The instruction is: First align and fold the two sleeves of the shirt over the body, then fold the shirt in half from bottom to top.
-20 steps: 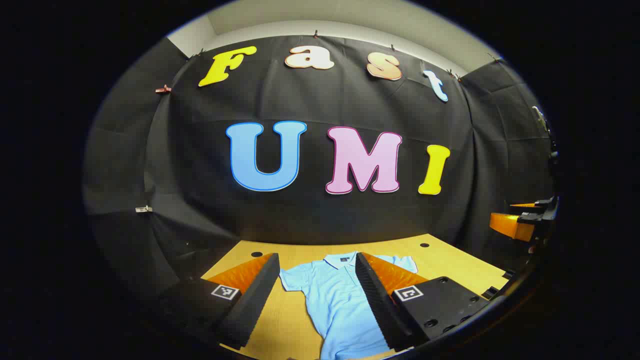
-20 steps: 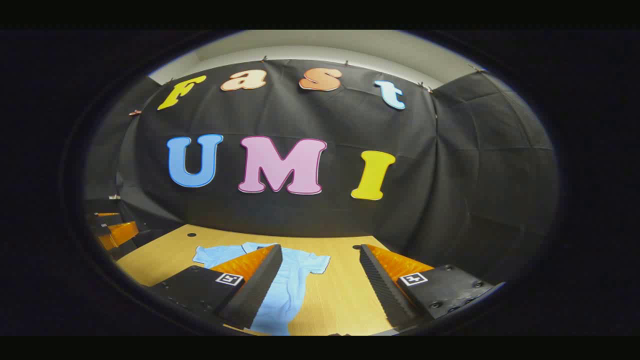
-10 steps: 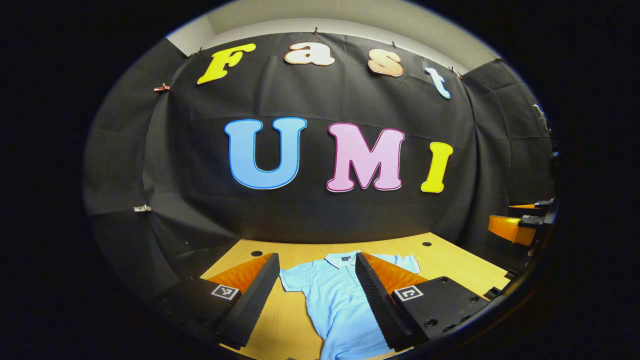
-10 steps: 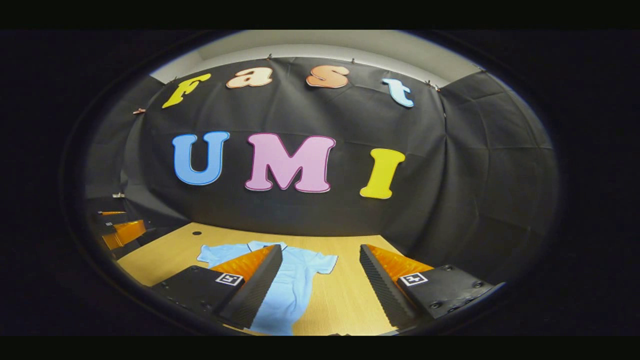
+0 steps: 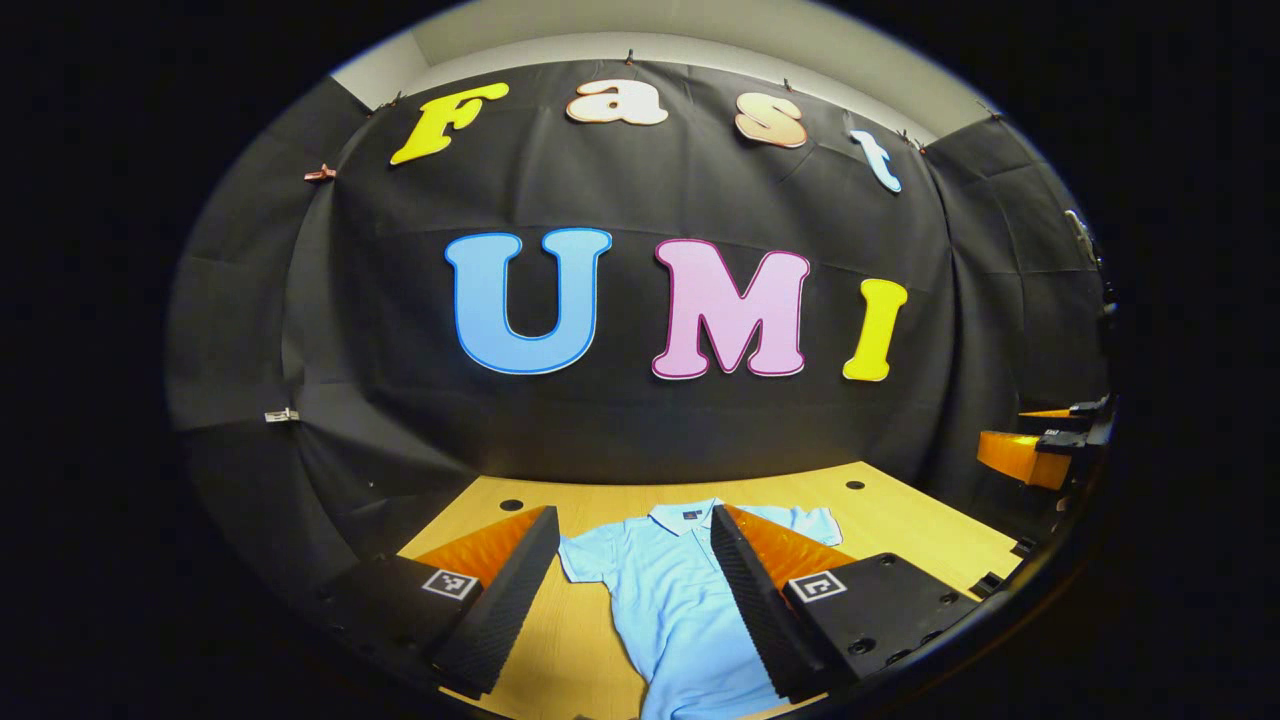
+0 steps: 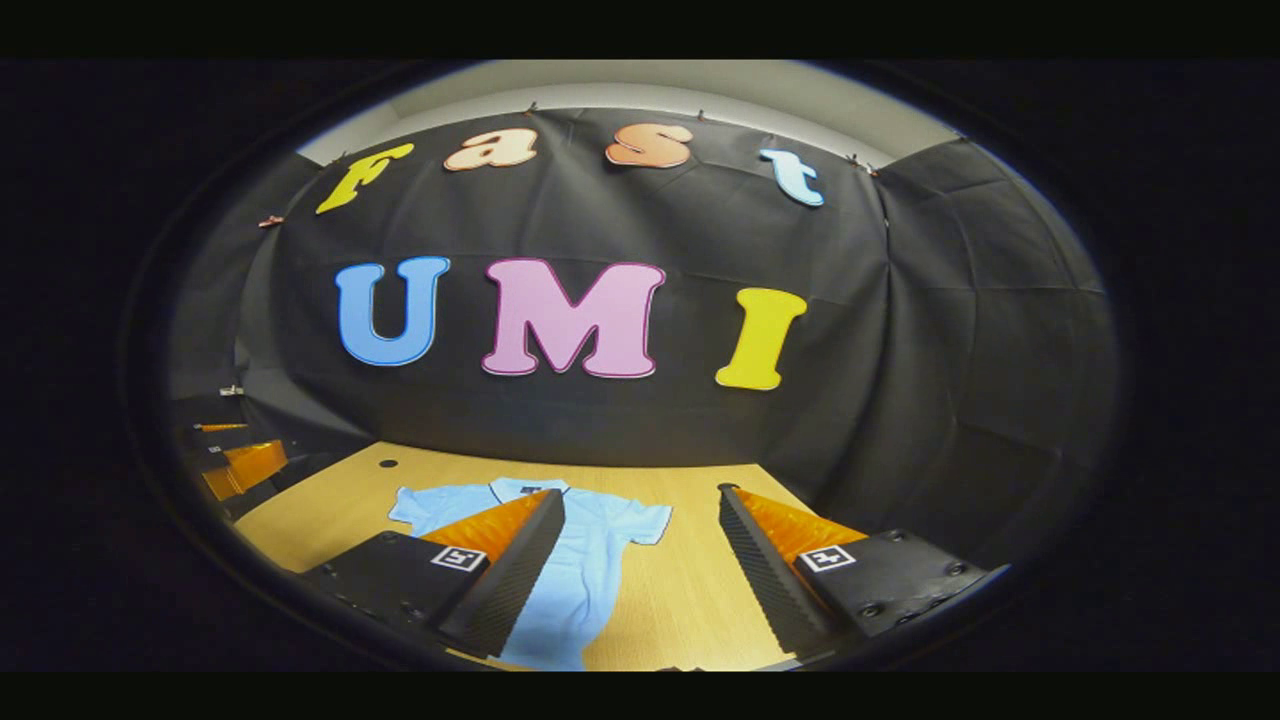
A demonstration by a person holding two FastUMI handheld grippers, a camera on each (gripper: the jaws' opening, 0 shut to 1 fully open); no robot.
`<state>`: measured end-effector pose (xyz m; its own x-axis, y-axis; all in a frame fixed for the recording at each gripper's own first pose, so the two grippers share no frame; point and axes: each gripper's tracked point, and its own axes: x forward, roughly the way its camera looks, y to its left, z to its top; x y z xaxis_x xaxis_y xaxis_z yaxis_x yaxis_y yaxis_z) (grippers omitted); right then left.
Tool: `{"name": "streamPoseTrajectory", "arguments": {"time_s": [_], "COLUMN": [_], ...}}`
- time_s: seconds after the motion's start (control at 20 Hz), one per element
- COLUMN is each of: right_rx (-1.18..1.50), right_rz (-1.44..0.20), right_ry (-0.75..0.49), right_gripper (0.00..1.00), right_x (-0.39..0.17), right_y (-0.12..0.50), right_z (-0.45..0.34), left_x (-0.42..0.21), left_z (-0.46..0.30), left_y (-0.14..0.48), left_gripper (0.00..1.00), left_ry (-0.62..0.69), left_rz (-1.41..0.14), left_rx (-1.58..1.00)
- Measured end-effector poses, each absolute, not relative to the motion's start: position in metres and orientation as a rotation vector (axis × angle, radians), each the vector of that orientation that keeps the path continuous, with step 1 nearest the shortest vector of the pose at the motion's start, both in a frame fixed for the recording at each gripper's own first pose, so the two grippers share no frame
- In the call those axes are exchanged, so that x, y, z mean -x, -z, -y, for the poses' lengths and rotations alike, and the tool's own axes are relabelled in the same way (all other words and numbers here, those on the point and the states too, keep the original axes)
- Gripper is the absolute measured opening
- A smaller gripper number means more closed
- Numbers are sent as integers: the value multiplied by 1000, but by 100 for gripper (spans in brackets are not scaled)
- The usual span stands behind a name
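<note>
A black cloth wall backs the wooden counter, whose far edge carries small dark holes. A light blue polo shirt lies flat mid-counter, collar toward the far edge, both short sleeves spread out unfolded. The left hand-held gripper hovers spread above its body; the right hand-held gripper, also spread, hangs over the shirt's right side.
</note>
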<state>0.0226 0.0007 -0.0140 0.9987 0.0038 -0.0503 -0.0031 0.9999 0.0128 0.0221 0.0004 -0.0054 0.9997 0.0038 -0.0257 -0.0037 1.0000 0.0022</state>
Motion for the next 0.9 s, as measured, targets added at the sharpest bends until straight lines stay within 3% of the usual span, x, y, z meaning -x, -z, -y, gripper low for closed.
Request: {"name": "streamPoseTrajectory", "arguments": {"time_s": [0.55, 0.9], "right_rx": [32, 46], "right_rz": [-149, -272], "right_ry": [16, -63], "right_gripper": [97, 98], "right_x": [-108, -191], "right_y": [35, 87], "right_z": [17, 7], "left_x": [-41, -70], "left_z": [-7, -16], "left_y": [18, 24], "left_gripper": [97, 97], "left_ry": [-26, -93], "left_rz": [-70, -115], "left_rx": [-5, 12]}}
